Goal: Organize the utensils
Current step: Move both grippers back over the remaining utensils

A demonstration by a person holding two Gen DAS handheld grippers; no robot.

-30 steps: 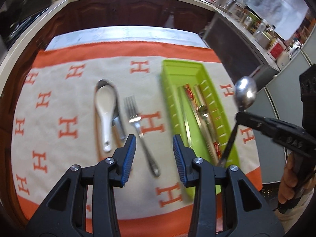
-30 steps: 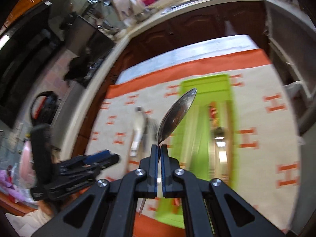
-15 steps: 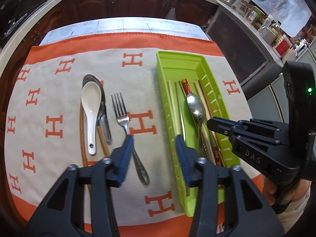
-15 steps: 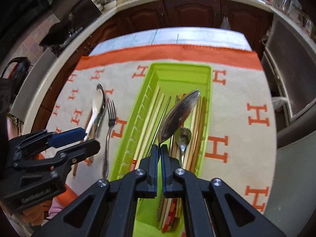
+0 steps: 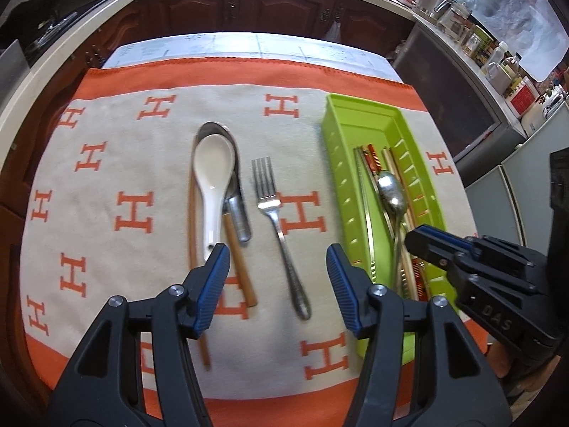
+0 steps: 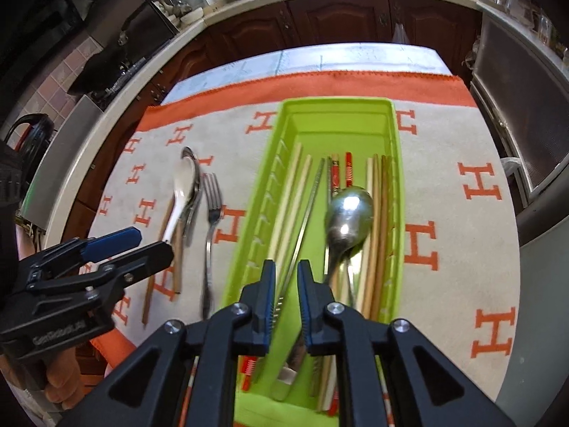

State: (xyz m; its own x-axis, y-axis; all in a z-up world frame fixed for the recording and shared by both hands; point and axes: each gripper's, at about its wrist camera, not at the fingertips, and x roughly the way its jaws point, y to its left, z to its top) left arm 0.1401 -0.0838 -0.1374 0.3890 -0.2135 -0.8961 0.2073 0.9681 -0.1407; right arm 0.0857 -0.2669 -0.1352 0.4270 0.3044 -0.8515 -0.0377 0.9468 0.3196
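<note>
Right gripper [image 6: 285, 293] fingers just parted; spoon [image 6: 350, 219] beyond them in tray [image 6: 249, 249].

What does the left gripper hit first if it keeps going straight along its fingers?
Most likely the fork: its handle lies on the cloth in the gap ahead of the open left gripper, nothing in between. Depth is hard to judge; it could land on bare cloth beside the handle.

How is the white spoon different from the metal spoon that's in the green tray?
The white spoon lies out on the cloth, resting over other utensils; the metal spoon lies inside the green tray, on top of chopsticks. The white spoon is matte and opaque; the metal spoon is shiny and reflective. The white spoon's handle looks short and thick; the metal spoon's is thin. Both lie bowl-end away from the cameras.
</note>
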